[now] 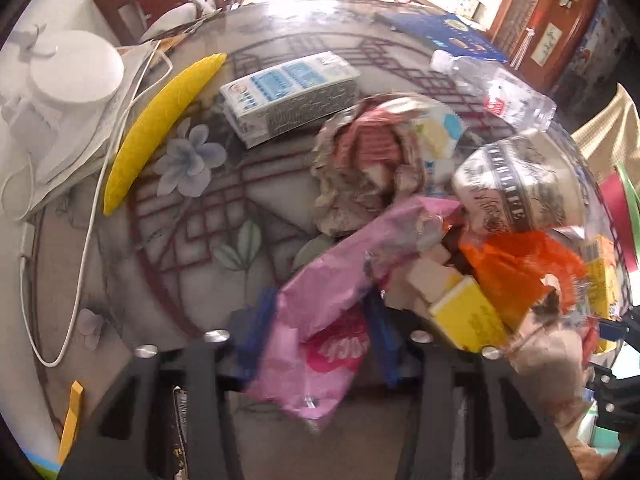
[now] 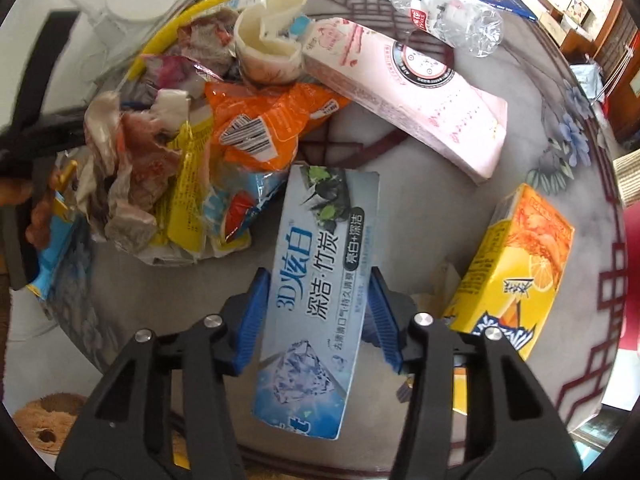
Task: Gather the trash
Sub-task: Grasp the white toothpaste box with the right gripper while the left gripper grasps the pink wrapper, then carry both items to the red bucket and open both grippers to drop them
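My left gripper [image 1: 316,332] is shut on a pink plastic wrapper [image 1: 332,288], held above a glass table beside a heap of trash: a crumpled foil wrapper [image 1: 360,168], an orange bag [image 1: 516,268] and a yellow box [image 1: 468,316]. My right gripper [image 2: 320,316] is shut on a light blue toothpaste box [image 2: 316,288], its blue fingers [image 2: 252,312] against both long sides. In the right wrist view the heap [image 2: 160,160] lies to the left, with an orange wrapper [image 2: 264,128].
A blue-white carton [image 1: 288,96], a yellow banana-shaped object [image 1: 160,128], a clear bottle [image 1: 496,92] and a white lamp base [image 1: 68,76] are on the table. A pink carton [image 2: 408,88], a yellow juice carton [image 2: 516,268] and the bottle [image 2: 444,12] lie around my right gripper.
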A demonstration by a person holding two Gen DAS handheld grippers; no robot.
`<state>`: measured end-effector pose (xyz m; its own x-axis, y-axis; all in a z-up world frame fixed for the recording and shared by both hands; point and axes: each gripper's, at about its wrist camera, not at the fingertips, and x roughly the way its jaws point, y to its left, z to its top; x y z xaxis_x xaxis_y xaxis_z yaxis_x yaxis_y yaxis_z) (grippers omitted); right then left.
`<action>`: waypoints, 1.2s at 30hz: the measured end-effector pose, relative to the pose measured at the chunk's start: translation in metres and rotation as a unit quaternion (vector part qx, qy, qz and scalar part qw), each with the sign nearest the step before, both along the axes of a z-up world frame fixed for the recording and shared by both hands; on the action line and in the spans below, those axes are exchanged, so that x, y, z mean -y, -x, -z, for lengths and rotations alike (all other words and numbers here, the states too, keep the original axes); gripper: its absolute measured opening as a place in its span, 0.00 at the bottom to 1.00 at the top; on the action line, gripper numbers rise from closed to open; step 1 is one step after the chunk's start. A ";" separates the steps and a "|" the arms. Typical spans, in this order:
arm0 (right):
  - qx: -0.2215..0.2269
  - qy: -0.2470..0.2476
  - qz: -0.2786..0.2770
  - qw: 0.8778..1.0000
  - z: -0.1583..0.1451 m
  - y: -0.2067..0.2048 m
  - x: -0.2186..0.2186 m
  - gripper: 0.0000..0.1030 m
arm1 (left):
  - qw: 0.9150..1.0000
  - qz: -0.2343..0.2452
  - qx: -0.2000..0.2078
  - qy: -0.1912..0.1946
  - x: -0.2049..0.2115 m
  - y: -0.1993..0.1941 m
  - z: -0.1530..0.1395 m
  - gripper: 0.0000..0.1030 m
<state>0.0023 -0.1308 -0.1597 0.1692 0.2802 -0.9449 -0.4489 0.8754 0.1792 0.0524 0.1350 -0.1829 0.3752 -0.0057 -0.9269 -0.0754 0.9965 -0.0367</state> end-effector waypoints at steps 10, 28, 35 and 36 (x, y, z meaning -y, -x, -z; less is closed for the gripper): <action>0.069 -0.075 0.050 0.993 -0.066 -0.011 0.025 0.46 | 0.995 -0.045 0.078 0.031 -0.011 0.028 -0.054 0.00; 0.153 -0.113 0.166 0.967 -0.124 -0.045 0.173 0.46 | 0.978 0.079 0.157 0.116 0.177 0.006 -0.138 0.00; 0.178 -0.056 0.255 0.949 -0.123 -0.066 0.303 0.46 | 0.973 0.114 0.145 0.139 0.285 -0.020 -0.133 0.00; 0.181 -0.044 0.266 0.946 -0.122 -0.070 0.322 0.46 | 0.972 0.122 0.143 0.141 0.302 -0.023 -0.132 0.00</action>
